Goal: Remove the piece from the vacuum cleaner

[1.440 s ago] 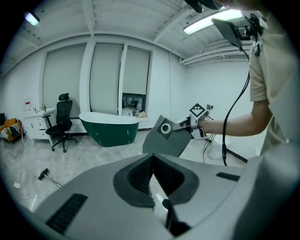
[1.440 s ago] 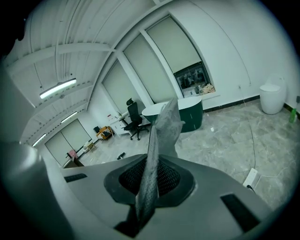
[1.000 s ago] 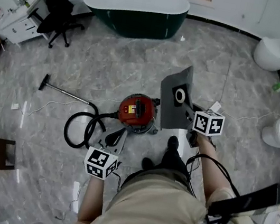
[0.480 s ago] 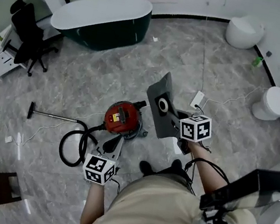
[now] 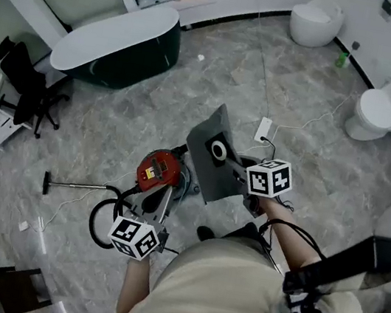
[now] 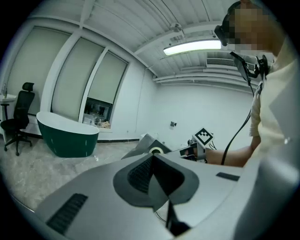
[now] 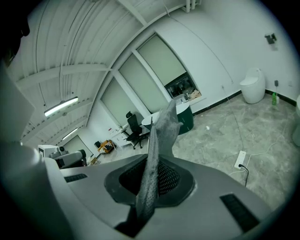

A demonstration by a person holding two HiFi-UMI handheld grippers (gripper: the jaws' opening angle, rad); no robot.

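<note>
Piece (image 5: 210,136) stays clamped in right hand-held gripper (image 5: 230,164); vacuum cleaner (image 5: 157,168) lies apart.

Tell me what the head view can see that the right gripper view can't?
Only the head view shows the red vacuum cleaner on the floor and the left gripper. Only the right gripper view shows the ceiling light and the piece's mesh weave up close. Both show the grey piece pinched in the right gripper, the green bathtub, the black office chair and the white power strip.
</note>
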